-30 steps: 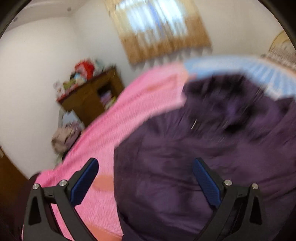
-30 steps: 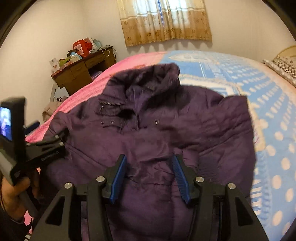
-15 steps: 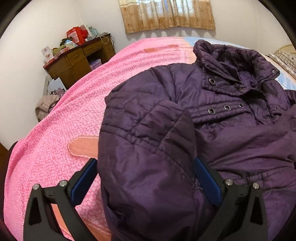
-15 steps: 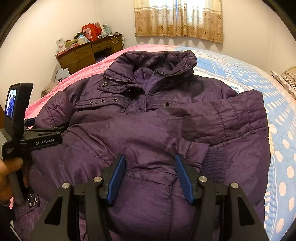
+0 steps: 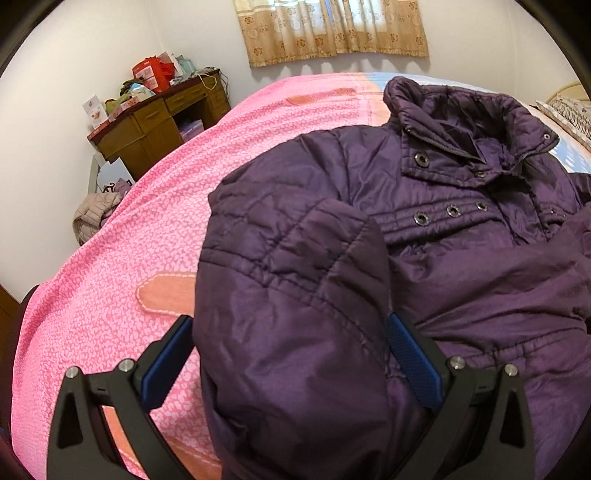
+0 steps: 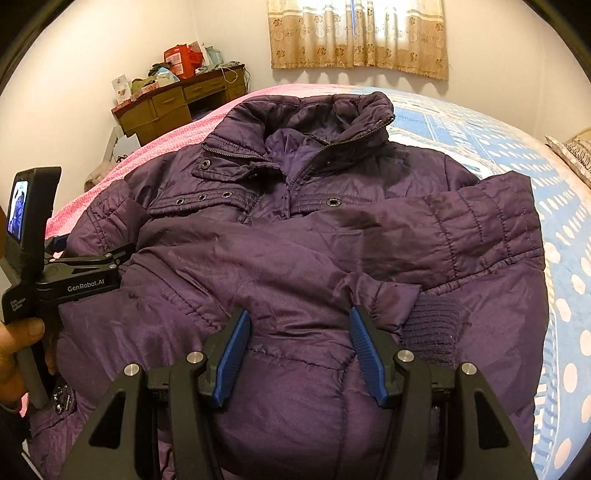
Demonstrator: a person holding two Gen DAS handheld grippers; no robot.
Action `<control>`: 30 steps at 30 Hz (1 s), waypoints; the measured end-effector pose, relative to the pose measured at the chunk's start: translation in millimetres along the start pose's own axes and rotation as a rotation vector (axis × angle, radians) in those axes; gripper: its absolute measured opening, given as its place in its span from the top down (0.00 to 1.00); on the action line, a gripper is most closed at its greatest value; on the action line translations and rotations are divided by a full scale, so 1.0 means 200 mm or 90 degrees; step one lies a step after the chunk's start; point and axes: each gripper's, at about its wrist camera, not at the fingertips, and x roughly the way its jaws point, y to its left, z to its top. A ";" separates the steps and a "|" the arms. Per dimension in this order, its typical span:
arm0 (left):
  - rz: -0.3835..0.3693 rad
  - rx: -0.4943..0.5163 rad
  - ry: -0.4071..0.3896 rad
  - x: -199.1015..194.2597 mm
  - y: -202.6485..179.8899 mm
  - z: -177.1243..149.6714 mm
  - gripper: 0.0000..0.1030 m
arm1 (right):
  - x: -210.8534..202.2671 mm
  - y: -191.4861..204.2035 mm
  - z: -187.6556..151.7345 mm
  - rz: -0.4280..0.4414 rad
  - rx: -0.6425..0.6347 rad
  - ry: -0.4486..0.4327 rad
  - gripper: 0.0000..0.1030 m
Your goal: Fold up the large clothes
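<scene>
left wrist view: the left tongs [image 5: 290,360] point forward over the purple jacket [image 5: 461,258], which lies front-up on the bed [image 5: 122,295]. the blue pads [image 5: 413,363] stand far apart, released, with the jacket's near sleeve [image 5: 291,295] bulging up between them. the sleeve fills the gap; whether the pads press it cannot be told. the jacket's collar [image 5: 461,110] lies at the far end of the jacket, snaps showing below it. a pink cover lies on the bed beside the jacket's sleeve. a wooden table [image 5: 159,118] with clutter on top stands against the wall beyond the jacket, and a curtain [image 5: 332,29] hangs behind the collar.

right wrist view: the right tongs [image 6: 299,354] are level above the jacket's [image 6: 295,258] lower front, pads [image 6: 232,356] parted wide, released and gripping nothing. the other sleeve [image 6: 443,236] is folded across the jacket's chest, its knit cuff [image 6: 432,325] just beside the right-side pad. at the jacket's far side from that cuff, the person's hand [image 6: 18,350] grips the handle of the left tongs [image 6: 92,254], whose fingers reach onto the jacket's shoulder. a blue dotted cover [image 6: 561,258] lies on the bed beside the folded sleeve.
</scene>
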 end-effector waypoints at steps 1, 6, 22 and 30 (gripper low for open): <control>-0.001 -0.001 0.000 0.00 0.00 0.00 0.00 | 0.00 0.00 0.00 0.000 -0.001 0.000 0.44; -0.003 -0.001 0.003 0.01 0.00 0.00 0.00 | 0.00 0.00 0.00 -0.011 -0.007 0.001 0.44; -0.001 0.001 0.001 0.01 -0.01 0.01 0.00 | 0.01 0.05 -0.01 -0.044 -0.029 0.003 0.44; -0.001 0.003 0.000 0.01 -0.01 0.00 0.00 | 0.02 0.07 -0.01 -0.069 -0.046 0.007 0.44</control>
